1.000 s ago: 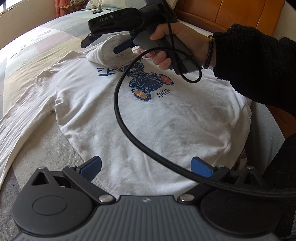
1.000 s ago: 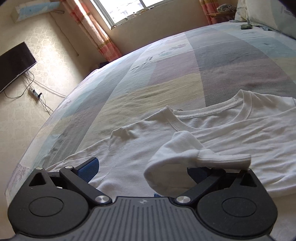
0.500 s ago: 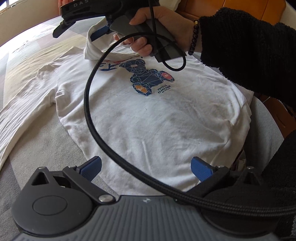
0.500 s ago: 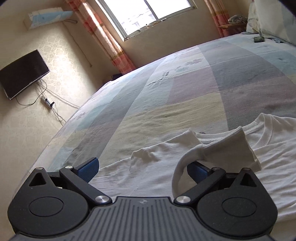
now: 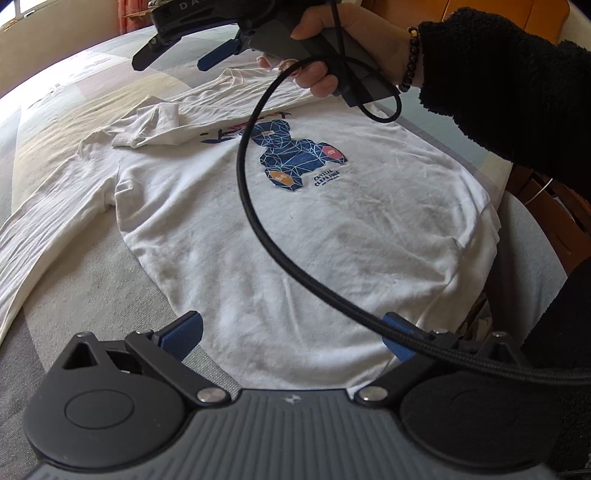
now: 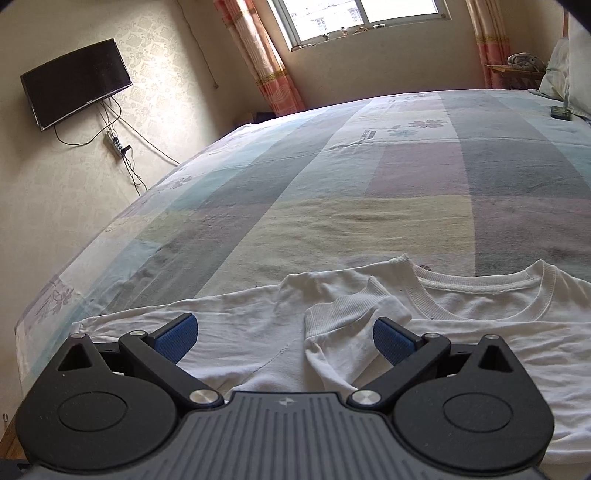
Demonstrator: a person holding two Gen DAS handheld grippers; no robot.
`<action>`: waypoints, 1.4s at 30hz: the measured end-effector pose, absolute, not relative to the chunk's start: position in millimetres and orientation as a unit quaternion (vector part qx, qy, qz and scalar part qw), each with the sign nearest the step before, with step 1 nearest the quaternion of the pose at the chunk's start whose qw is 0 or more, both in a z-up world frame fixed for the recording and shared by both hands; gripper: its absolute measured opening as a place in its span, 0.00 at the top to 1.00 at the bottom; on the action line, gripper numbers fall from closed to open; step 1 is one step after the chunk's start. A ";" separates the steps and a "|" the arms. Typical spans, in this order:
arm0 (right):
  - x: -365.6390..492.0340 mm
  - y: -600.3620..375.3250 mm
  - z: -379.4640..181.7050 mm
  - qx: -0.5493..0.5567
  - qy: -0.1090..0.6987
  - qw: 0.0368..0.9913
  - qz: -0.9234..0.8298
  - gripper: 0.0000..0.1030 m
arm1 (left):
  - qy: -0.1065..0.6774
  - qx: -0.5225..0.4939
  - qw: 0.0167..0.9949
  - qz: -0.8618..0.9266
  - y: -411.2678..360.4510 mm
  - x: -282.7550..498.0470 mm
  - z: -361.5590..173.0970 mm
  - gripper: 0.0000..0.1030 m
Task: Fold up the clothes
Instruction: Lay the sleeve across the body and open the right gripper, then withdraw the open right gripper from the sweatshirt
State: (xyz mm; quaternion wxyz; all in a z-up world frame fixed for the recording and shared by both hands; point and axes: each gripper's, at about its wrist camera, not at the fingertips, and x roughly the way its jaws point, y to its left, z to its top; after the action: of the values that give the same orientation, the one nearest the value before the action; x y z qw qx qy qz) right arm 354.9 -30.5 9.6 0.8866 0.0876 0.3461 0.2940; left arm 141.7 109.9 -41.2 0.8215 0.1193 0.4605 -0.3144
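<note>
— Where is the white long-sleeved shirt with the blue bear print (image 5: 295,221)?

— Flat on the striped pastel bedspread (image 6: 332,177), hem at the near edge, one cuff (image 6: 343,314) folded across the chest.

— And the claws?

— Left gripper (image 5: 291,332) and right gripper (image 6: 282,334) both spread wide, holding nothing.

White shirt (image 5: 295,221) on bed (image 6: 369,184)

light: daylight from window (image 6: 364,16), overexposed | shadows: soft | focus: sharp | edges: fisheye-bent, dark corners
</note>
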 end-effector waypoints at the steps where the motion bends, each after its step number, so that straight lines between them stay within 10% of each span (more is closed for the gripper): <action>1: 354.1 -37.0 11.1 0.086 0.342 0.891 0.284 0.00 | 0.459 0.122 0.822 -0.315 107.9 141.0 -39.9 0.01; 42: 270.5 -273.0 -56.2 -0.028 0.357 0.931 0.069 0.00 | 0.462 0.104 0.836 -0.277 -3.8 196.9 -25.4 0.01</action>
State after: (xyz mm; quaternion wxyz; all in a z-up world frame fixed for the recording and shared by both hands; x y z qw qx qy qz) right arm 270.5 -273.0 -56.2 0.9311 -0.0282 0.3570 0.0688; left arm 196.9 -3.8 -25.4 0.8364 0.1037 0.4617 -0.2766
